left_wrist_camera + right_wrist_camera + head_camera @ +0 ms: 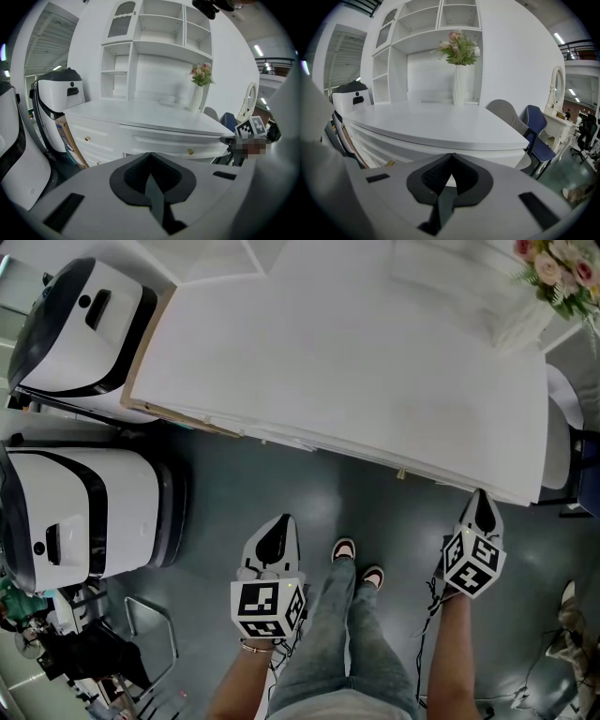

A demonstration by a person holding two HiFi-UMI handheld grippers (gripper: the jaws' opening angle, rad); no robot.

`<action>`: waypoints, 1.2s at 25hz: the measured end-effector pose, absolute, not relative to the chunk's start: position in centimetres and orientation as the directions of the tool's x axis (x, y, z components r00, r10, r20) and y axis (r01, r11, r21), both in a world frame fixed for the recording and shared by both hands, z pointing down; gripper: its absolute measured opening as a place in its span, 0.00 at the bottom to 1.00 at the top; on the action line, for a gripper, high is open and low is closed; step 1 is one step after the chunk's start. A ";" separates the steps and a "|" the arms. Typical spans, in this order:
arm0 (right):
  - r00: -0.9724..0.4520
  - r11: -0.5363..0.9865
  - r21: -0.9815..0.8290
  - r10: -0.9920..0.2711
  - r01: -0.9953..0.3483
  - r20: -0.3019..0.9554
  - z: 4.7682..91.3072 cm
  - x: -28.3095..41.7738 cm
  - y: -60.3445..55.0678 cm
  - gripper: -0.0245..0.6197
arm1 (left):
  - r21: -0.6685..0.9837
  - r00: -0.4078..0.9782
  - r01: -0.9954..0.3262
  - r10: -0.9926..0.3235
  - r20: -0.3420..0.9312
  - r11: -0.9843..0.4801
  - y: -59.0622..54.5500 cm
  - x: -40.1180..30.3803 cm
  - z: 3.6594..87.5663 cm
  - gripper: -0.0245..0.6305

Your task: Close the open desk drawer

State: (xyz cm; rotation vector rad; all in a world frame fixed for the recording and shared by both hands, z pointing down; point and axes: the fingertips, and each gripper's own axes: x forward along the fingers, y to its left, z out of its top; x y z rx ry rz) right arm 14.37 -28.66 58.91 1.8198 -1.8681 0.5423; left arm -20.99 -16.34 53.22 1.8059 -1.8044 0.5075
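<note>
The white desk [356,352] fills the top of the head view, and its front edge runs from left down to right. Under that edge a small gold knob [401,474] pokes out. In the left gripper view the drawer [168,140] bearing this knob [190,151] stands out a little from the desk front. My left gripper [281,526] hangs shut and empty over the floor, short of the desk. My right gripper [483,502] is shut too, its tip just below the desk's right front corner. In each gripper view the jaws meet at the tip: left gripper [150,154], right gripper [451,155].
Two white and black machines [80,329] [84,512] stand left of the desk. A vase of flowers [460,70] sits on the desktop at the back right. A grey chair [506,117] and a blue chair [539,131] stand right of the desk. The person's legs [347,643] are between the grippers.
</note>
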 end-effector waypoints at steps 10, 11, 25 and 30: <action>-0.011 0.047 0.045 -0.803 -0.998 0.596 58.9 14.3 -28.7 0.05 | 0.104 0.031 -0.994 -0.800 0.600 0.039 -16.0 -21.2 52.7 0.07; -0.014 0.049 0.041 -0.800 -0.998 0.599 58.9 14.2 -28.7 0.05 | 0.103 0.032 -0.994 -0.802 0.597 0.037 -16.0 -21.2 52.6 0.07; -0.083 0.104 0.009 -0.843 -0.995 0.531 52.8 12.9 -26.6 0.05 | 0.092 0.058 -0.996 -0.853 0.518 -0.012 -16.7 -19.8 48.5 0.07; -0.120 0.134 -0.004 -0.874 -0.991 0.470 47.6 13.2 -24.5 0.05 | 0.094 0.084 -0.994 -0.887 0.455 -0.046 -17.2 -17.9 45.0 0.07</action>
